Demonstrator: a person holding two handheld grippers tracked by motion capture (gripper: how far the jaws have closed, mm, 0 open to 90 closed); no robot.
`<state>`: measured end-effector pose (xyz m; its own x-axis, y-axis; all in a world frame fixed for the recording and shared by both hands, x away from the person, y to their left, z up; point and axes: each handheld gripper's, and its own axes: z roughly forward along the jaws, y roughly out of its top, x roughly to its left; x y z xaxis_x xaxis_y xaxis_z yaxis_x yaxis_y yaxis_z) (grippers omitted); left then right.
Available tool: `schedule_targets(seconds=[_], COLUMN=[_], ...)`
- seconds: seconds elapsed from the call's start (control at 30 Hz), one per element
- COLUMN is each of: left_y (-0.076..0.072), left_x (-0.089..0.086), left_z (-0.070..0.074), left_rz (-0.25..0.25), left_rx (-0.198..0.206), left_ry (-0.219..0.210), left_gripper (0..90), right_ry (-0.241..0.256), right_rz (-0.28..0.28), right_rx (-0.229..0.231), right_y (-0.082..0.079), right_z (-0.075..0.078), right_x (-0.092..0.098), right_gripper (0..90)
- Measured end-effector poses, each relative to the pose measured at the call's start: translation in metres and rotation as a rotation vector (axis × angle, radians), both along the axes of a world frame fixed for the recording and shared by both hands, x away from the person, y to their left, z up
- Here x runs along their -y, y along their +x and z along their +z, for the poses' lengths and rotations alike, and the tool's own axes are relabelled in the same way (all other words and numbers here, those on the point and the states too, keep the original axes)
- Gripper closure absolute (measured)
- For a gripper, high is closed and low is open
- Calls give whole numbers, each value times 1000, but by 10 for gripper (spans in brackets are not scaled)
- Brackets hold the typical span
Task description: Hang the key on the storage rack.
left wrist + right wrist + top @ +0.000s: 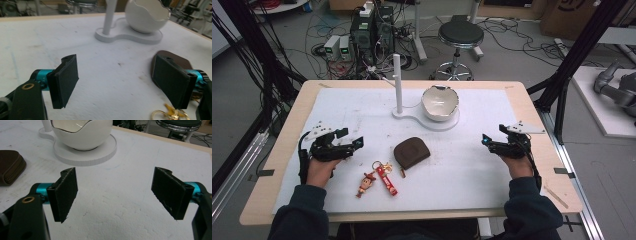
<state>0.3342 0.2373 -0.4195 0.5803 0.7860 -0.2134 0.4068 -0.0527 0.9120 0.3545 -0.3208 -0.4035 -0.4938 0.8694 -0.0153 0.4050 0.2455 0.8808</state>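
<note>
A brown zipped pouch [411, 152] lies in the middle of the white mat, with a cowboy-figure keychain [366, 183] and a red tag keychain [386, 179] just in front of it. Behind stands a white egg-shaped bowl [440, 103] on a white stand with an upright post [397, 83]. My left gripper [352, 139] rests open at the left of the mat; the pouch [175, 58] shows behind its right jaw and a gold key ring [167, 113] below. My right gripper [486, 139] is open at the right, jaws empty, facing the bowl [82, 132] and pouch [11, 166].
The white mat [337, 107] covers most of a light wooden table [532, 107]. Beyond the far edge stand a black stool [460, 35], computer cases [372, 30] and cables on the floor. Black frame posts flank both sides of the table.
</note>
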Motion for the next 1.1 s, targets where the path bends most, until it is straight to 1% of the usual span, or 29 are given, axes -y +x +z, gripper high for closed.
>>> schedule_targets(seconds=[0.03,0.1,0.13,0.17,0.23,0.27,0.3,0.33,0.4,0.43,0.47,0.5,0.53,0.6,0.63,0.67,0.7,0.73,0.77,0.8,0.83,0.87,0.9,0.93,0.97,1.0,1.03,1.07,1.1], left_y=[0,-10,-21,-21,-37,-37,-44,-44,-51,-51,-54,-54,-57,-59,-59,-59,-61,-62,-62,-62,-62,-61,-61,-57,-57,-54,-50,-44,-42], left_x=[0,5,11,11,17,17,20,20,28,28,34,34,40,45,45,47,48,50,52,52,52,52,52,49,49,46,42,35,32], left_z=[0,1,-1,-1,-5,-5,-6,-6,-9,-9,-12,-12,-16,-19,-19,-22,-22,-21,-18,-18,-17,-16,-16,-16,-16,-16,-15,-10,-8], left_rz=[0,-30,-50,-50,-71,-71,-106,-106,-126,-126,-138,-138,-149,-163,-163,-169,-166,-158,-158,-158,-178,-194,-194,-185,-185,-172,-161,-138,-128], left_rx=[0,-21,-45,-45,-93,-93,-122,-122,-160,-160,-194,-194,-230,-264,-264,-282,-262,-254,-268,-268,-256,-250,-250,-255,-255,-252,-252,-241,-226], left_ry=[0,14,41,41,80,80,92,92,118,118,158,158,201,273,273,313,346,375,398,398,414,427,427,392,392,364,318,246,223], left_gripper=[206,208,222,224,226,225,225,225,225,225,225,225,225,225,225,229,271,271,317,395,395,472,476,479,481,482,482,483,483], right_ry=[0,5,1,-1,-1,-1,1,1,0,1,0,0,-2,-4,-3,-1,0,0,-3,-3,-1,1,3,5,5,2,1,1,0], right_rz=[0,-1,3,6,8,8,9,9,12,13,13,13,13,15,15,14,14,14,10,10,10,11,10,10,10,13,14,14,14], right_rx=[0,6,11,14,9,8,7,7,5,4,3,3,4,3,1,-2,-3,-3,-2,-2,-2,-4,-9,-9,-9,-7,-8,-8,-7], right_y=[0,-2,-3,-3,-2,-2,-2,-2,-2,-2,-2,-2,-2,-1,-1,-2,-2,-2,-2,-2,-2,-2,-3,-3,-3,-3,-3,-3,-3], right_z=[0,2,3,3,2,2,2,2,2,2,2,2,2,1,1,1,1,1,1,1,1,1,1,1,1,1,1,1,1], right_x=[0,-1,-1,-2,-2,-3,-3,-3,-3,-3,-3,-3,-3,-4,-4,-4,-4,-4,-3,-3,-3,-3,-4,-4,-4,-4,-4,-4,-4], right_gripper=[214,214,214,214,214,214,214,214,214,214,214,214,214,215,214,214,215,215,214,214,215,214,215,214,214,214,214,215,214])
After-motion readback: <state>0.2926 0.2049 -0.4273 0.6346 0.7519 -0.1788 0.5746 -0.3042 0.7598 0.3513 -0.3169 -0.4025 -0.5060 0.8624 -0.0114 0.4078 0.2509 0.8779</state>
